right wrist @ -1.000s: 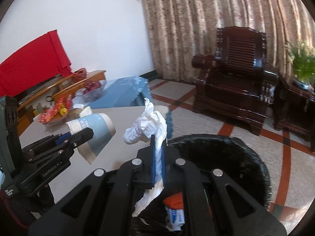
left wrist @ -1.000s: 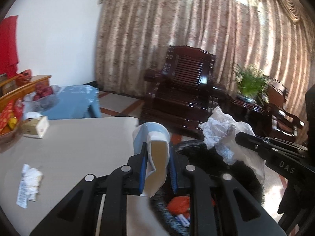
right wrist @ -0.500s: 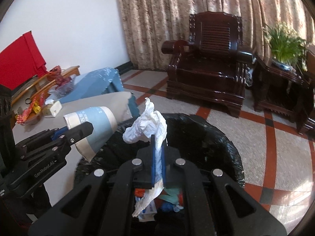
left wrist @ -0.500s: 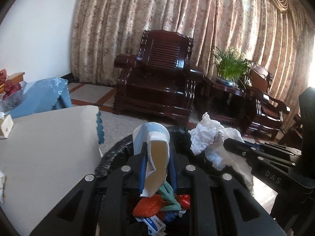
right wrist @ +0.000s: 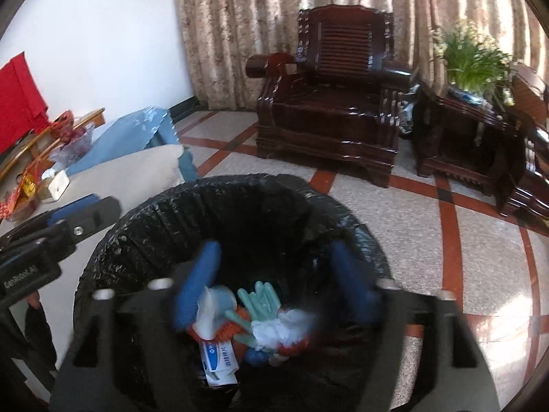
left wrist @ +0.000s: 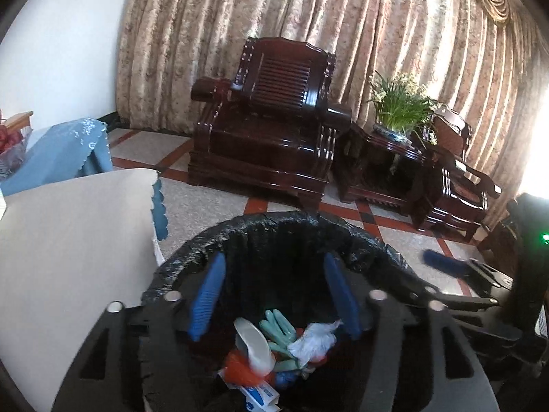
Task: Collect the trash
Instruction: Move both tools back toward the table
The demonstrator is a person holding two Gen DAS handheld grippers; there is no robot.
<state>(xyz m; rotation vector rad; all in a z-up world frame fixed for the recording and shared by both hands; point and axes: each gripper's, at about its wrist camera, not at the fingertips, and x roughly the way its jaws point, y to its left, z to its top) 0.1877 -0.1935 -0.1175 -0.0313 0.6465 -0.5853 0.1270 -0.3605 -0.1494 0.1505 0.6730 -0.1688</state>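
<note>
I had both over the black-lined trash bin (left wrist: 274, 237): the left hand-held gripper (left wrist: 274, 295) was spread wide and empty, and so was the right hand-held gripper (right wrist: 274, 288). The paper cup (left wrist: 254, 343) and crumpled tissue (left wrist: 312, 340) lay inside on other litter, beside green gloves (right wrist: 260, 300). The counter (left wrist: 68, 240) stood just left of the bin.

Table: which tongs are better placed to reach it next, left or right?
Left, likely: the left tongs and right tongs both hang open over the bin, but left is beside the table.
</note>
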